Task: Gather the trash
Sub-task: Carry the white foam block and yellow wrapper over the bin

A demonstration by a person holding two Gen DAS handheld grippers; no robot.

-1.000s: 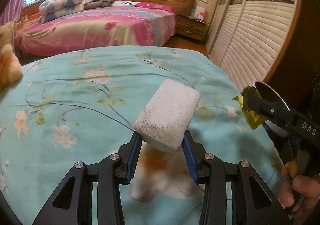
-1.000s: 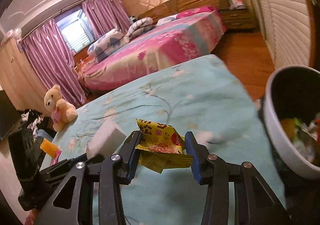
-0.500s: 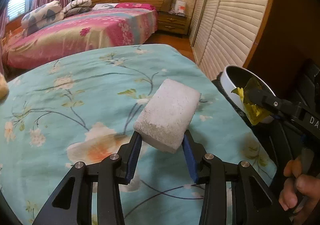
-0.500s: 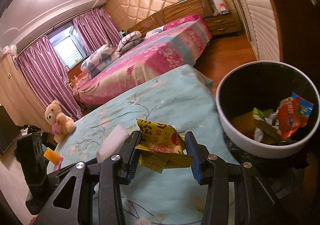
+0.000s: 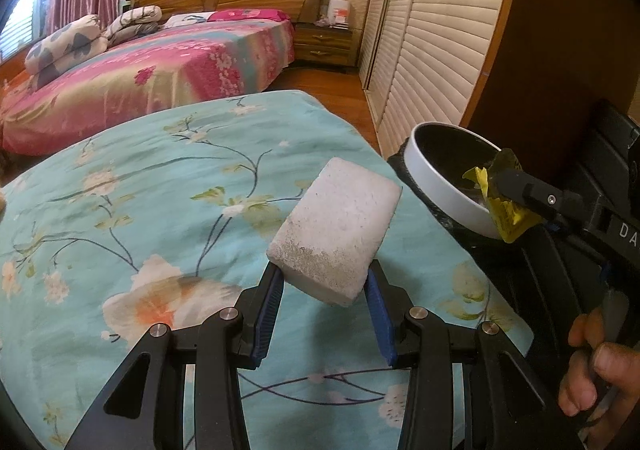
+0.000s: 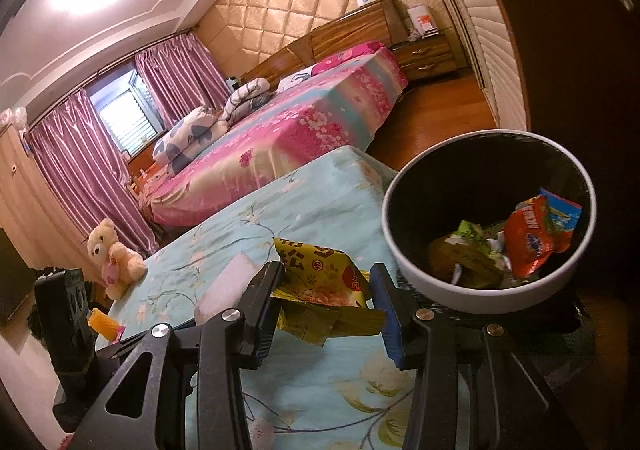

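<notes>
My left gripper (image 5: 325,278) is shut on a white foam block (image 5: 338,238), held above the turquoise flowered bedspread (image 5: 140,190). My right gripper (image 6: 326,282) is shut on a crumpled yellow snack wrapper (image 6: 320,278). In the left wrist view the wrapper (image 5: 498,206) hangs at the near rim of the white-rimmed trash bin (image 5: 434,182). In the right wrist view the bin (image 6: 424,274) stands just right of the wrapper, beside the bed. It holds an orange packet (image 6: 536,238) and other scraps. The foam block (image 6: 228,290) shows left of my right fingers.
A teddy bear (image 6: 114,258) sits at the bed's far left edge. A pink bed (image 5: 140,78) with folded quilts stands beyond, with a wooden nightstand (image 5: 324,44) and louvred wardrobe doors (image 5: 432,62) on the right. A hand (image 5: 596,370) grips the right tool's handle.
Both grippers have moved right across the bed toward the bin with their loads. The bin has come fully into the right wrist view and its contents now show.
</notes>
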